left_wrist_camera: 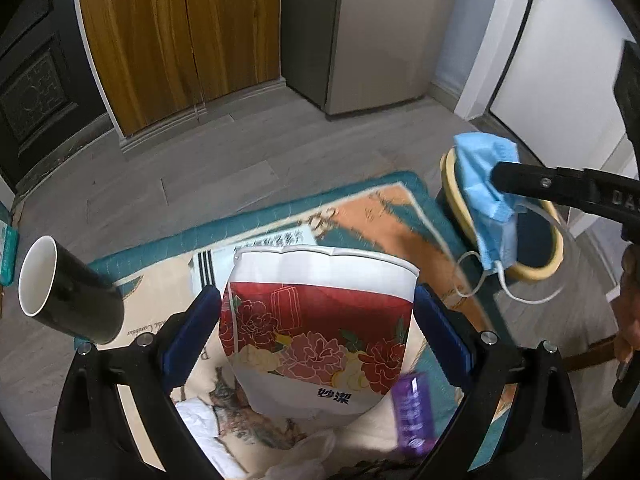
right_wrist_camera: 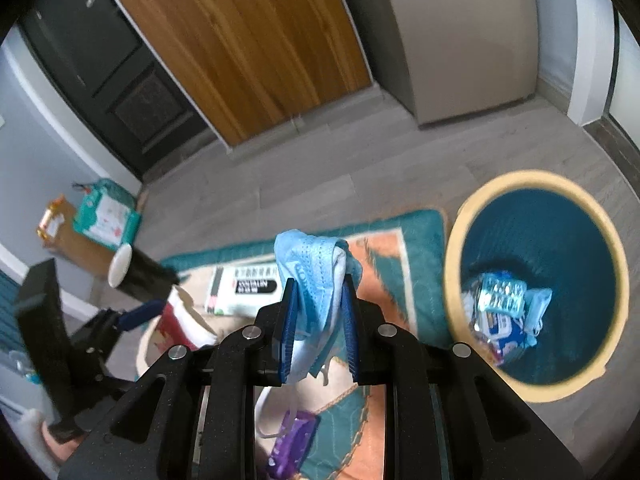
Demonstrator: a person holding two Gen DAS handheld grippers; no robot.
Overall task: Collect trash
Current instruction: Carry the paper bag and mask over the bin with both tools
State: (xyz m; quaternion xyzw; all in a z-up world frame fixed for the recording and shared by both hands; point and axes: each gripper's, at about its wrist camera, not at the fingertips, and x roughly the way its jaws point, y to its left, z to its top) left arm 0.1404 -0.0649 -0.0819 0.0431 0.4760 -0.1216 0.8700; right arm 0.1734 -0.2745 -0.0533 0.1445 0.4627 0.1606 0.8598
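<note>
Two grippers appear above a patterned rug (left_wrist_camera: pixel 360 216) on a grey plank floor (left_wrist_camera: pixel 224 152). The left gripper (left_wrist_camera: pixel 318 322) has its jaws set wide, the blue pads pressed against both sides of a white packet with a red floral print (left_wrist_camera: pixel 320 320), which is held upright between them and clear of the rug. The right gripper (right_wrist_camera: pixel 320 328) has its jaws nearly together on a crumpled blue face mask (right_wrist_camera: pixel 316 272); the mask bulges above the pads and its white ear loops (left_wrist_camera: pixel 520 284) dangle below. In the left wrist view the mask hangs in front of the bin's rim.

The waste bin (right_wrist_camera: pixel 456 248), dark teal inside with a pale yellow rim, stands on the floor just beside the rug's right edge. It already contains several wrappers (right_wrist_camera: pixel 504 312), blue and white, lying on its bottom.

On the rug lie a flat white pack with black lettering (right_wrist_camera: pixel 244 288), a purple wrapper (right_wrist_camera: pixel 292 448) close under the right gripper, and crumpled white tissue (left_wrist_camera: pixel 200 412) near the lower edge of the left wrist view. A black cup with a white interior (left_wrist_camera: pixel 68 288) shows at the left, lying sideways with its mouth turned leftward; what supports it cannot be told.

Behind stand wooden cupboard doors (left_wrist_camera: pixel 180 40) and a dark door (left_wrist_camera: pixel 36 60).
</note>
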